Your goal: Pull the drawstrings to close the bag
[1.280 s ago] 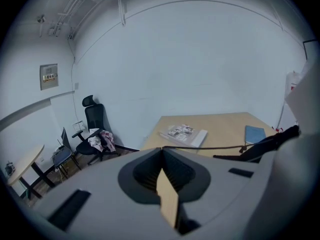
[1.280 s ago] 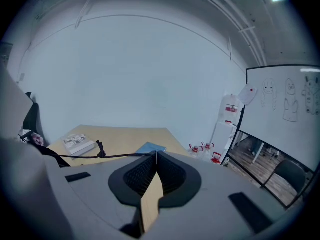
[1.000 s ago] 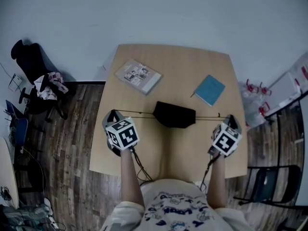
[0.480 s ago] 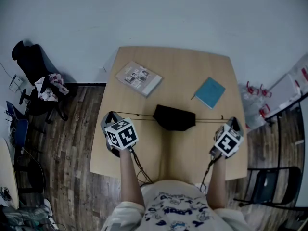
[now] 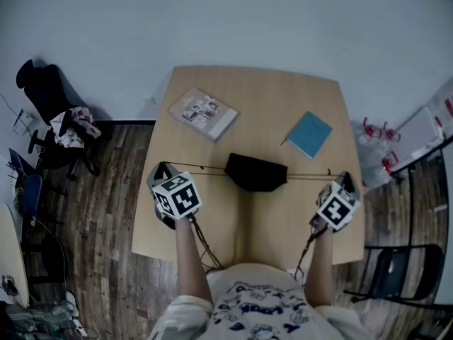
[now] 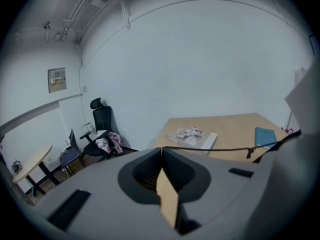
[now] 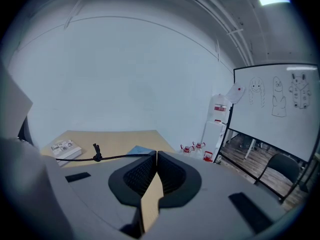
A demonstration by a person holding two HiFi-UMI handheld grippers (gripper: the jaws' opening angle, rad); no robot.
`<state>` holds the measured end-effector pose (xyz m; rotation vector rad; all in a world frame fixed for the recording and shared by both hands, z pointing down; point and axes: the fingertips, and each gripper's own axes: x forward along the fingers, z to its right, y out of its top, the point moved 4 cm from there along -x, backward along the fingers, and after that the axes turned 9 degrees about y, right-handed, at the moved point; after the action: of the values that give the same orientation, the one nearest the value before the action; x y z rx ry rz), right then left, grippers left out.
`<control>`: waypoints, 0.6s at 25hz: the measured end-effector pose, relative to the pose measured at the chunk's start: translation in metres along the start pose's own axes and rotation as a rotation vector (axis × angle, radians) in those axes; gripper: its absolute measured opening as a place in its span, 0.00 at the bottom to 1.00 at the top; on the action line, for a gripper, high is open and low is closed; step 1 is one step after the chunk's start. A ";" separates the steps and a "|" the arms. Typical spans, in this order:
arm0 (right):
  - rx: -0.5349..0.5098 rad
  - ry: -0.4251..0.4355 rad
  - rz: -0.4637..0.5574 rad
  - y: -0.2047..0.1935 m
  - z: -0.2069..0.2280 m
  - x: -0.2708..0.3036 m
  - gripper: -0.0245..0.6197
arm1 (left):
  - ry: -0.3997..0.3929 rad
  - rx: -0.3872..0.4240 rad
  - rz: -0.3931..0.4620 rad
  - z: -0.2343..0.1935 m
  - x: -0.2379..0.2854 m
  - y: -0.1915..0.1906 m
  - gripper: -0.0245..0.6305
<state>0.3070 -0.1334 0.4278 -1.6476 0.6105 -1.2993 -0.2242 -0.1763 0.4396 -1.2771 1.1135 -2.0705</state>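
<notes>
Left tongs (image 5: 165, 168) and right tongs (image 5: 342, 180) clamped on taut drawstrings (image 5: 202, 167) near opposite table (image 5: 269, 105) edges; bag (image 5: 256, 171) between.

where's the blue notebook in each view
Head view: blue notebook lies right of centre on the table, beyond the taut drawstring.
Left gripper view: far right, just above the drawstring.
Right gripper view: low centre, only a blue sliver above the drawstring's end.
Shared landmark: the picture-covered booklet, left of the notebook in all three views.
</notes>
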 end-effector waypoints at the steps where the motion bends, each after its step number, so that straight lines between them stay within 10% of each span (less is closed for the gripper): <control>1: -0.002 0.006 -0.002 0.000 -0.001 0.000 0.05 | 0.002 0.002 0.003 0.000 -0.001 0.000 0.05; 15: -0.183 0.260 -0.203 -0.025 -0.040 0.017 0.05 | -0.271 0.046 -0.069 0.036 -0.007 -0.013 0.05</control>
<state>0.2710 -0.1503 0.4584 -1.7370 0.7513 -1.6645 -0.1888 -0.1784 0.4558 -1.5382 0.9078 -1.8885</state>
